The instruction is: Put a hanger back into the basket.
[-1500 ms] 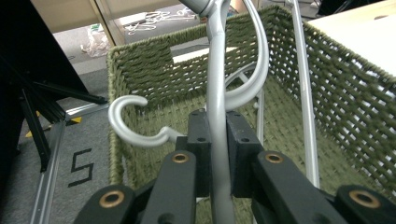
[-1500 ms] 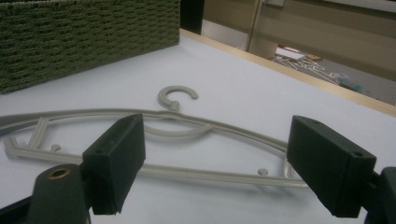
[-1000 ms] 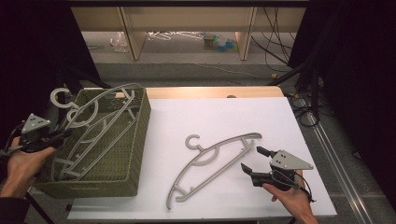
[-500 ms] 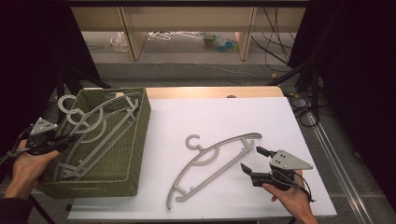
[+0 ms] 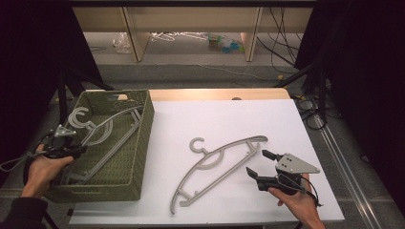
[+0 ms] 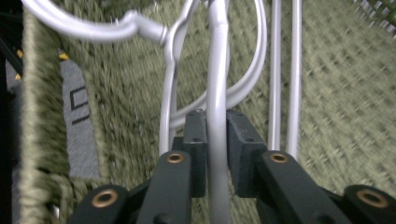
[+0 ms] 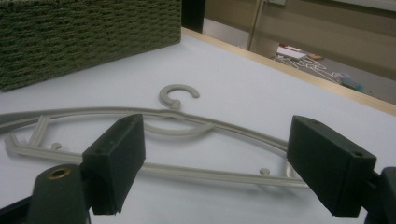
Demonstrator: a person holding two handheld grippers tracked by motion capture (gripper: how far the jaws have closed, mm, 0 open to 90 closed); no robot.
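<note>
A grey plastic hanger lies slanted inside the green woven basket at the left of the table. My left gripper is at the basket's near left corner. In the left gripper view its pads hug one bar of that hanger, with the gripper over the basket's weave. The jaws have just been opening a little, and the bar is still between them. A second grey hanger lies flat on the white table. My right gripper stands open just right of it, the hanger straight ahead of the gripper.
The white tabletop has free room behind and to the right of the loose hanger. A wooden edge runs along the back. Dark stands and cables are off the right side.
My left hand has sunk, carrying the hanger down from above the basket's rim into the basket. The right hand and the hanger on the table have not moved.
</note>
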